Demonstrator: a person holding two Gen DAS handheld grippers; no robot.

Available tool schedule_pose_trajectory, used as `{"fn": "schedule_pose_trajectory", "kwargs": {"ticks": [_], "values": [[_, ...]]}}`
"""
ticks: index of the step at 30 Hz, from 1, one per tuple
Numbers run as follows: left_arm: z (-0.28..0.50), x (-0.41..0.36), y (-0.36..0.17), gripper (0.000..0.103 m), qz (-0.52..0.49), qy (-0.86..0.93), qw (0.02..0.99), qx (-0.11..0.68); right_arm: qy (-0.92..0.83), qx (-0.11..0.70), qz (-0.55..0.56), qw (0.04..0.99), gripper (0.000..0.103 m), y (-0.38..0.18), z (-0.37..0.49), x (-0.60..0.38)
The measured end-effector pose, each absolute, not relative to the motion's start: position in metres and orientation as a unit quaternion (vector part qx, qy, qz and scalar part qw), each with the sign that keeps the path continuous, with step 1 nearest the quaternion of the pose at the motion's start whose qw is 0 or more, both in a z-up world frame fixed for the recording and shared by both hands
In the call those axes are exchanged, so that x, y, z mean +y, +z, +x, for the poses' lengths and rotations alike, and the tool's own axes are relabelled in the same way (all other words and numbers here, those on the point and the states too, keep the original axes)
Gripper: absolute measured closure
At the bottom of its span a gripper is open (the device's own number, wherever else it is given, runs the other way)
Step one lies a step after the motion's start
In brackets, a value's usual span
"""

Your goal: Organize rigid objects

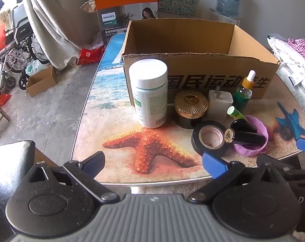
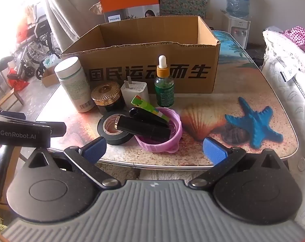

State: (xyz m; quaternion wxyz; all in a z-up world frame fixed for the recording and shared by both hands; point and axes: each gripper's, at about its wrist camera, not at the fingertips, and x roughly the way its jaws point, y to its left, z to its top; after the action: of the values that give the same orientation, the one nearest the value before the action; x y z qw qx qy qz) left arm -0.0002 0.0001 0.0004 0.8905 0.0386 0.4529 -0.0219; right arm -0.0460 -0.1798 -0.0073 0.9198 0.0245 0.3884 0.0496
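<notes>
An open cardboard box (image 1: pixel 192 74) (image 2: pixel 148 72) stands on the beach-print table. In front of it are a white pill bottle (image 1: pixel 150 92) (image 2: pixel 73 84), a gold-lidded black jar (image 1: pixel 190 109) (image 2: pixel 108 96), a white charger plug (image 1: pixel 220 100) (image 2: pixel 135 90), a green dropper bottle (image 1: pixel 244 92) (image 2: pixel 164 84), a black tape roll (image 1: pixel 210 139) (image 2: pixel 112 129), and a purple lid (image 1: pixel 253 149) (image 2: pixel 162 141) holding black tubes (image 2: pixel 142 129) and a green stick (image 2: pixel 146 105). My left gripper (image 1: pixel 152 165) and right gripper (image 2: pixel 154 149) are open and empty at the table's near edge.
A Philips carton (image 1: pixel 128 6) stands behind the box. A wheelchair (image 1: pixel 17 46) and a small cardboard box (image 1: pixel 41 80) are on the floor at left. A water dispenser (image 2: pixel 238 10) is at the back right, bedding (image 2: pixel 287 64) at right.
</notes>
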Motion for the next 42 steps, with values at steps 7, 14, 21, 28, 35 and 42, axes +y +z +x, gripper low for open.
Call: {"fn": "schedule_pose_trajectory", "kwargs": {"ticks": [7, 14, 21, 28, 35, 42], "values": [[-0.0030, 0.0005, 0.0012, 0.000, 0.038, -0.019, 0.891, 0.453, 0.047, 0.387, 0.027, 0.921, 0.001, -0.0053, -0.0451, -0.1810], [-0.0012, -0.0063, 0.0025, 0.000, 0.040, -0.021, 0.890, 0.454, 0.041, 0.383, 0.028, 0.923, 0.001, -0.0026, -0.0466, -0.1821], [-0.0018, -0.0032, 0.0019, 0.000, 0.038, -0.024, 0.891, 0.453, 0.040, 0.382, 0.028, 0.923, 0.001, -0.0020, -0.0460, -0.1820], [-0.0012, -0.0032, 0.0015, 0.000, 0.037, -0.024, 0.890, 0.453, 0.037, 0.382, 0.031, 0.923, 0.001, -0.0016, -0.0458, -0.1834], [0.0008, -0.0039, 0.0008, 0.000, 0.037, -0.024, 0.890, 0.454, 0.033, 0.380, 0.033, 0.924, 0.001, -0.0007, -0.0454, -0.1863], [0.0005, -0.0037, 0.0011, 0.000, 0.037, -0.023, 0.890, 0.454, 0.031, 0.378, 0.034, 0.925, 0.001, 0.0003, -0.0459, -0.1870]]}}
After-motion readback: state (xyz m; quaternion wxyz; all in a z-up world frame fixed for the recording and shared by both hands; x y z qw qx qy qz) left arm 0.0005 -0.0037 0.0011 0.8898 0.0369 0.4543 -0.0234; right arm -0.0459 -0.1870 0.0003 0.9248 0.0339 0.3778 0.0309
